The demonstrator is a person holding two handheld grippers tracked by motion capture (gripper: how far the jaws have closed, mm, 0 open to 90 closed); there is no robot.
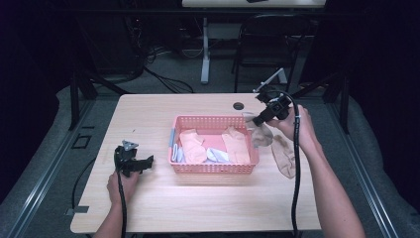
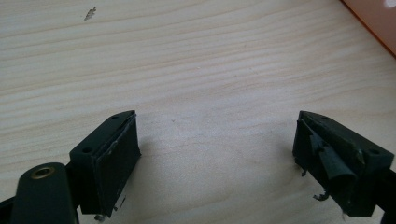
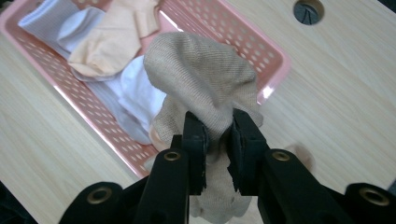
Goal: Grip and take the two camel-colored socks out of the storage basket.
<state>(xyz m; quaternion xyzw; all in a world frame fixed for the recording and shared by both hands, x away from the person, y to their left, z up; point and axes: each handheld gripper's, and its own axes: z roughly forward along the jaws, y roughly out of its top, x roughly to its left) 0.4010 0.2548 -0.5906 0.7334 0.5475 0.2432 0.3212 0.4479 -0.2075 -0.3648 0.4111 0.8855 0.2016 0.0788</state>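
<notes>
High view puts the pale wood-grain table under everything, smooth and matte, with a round cable hole near its far edge. On it sits a pink plastic basket, rectangular, its walls pierced with small holes; peach socks and white socks lie flat inside. Another tan sock lies limp on the table just right of the basket.

The right tongs are pinched onto a ribbed tan sock, which bunches above the jaws and hangs over the basket's right rim. The knit is soft and floppy, so it will drape and drag. My judgement: the sock is being moved into the basket, so carry it clear of the wall, keep the grip closed until the whole length is over the open space, then release so no end snags the rim.

The left tongs rest on the table left of the basket, jaws spread wide, holding nothing.
</notes>
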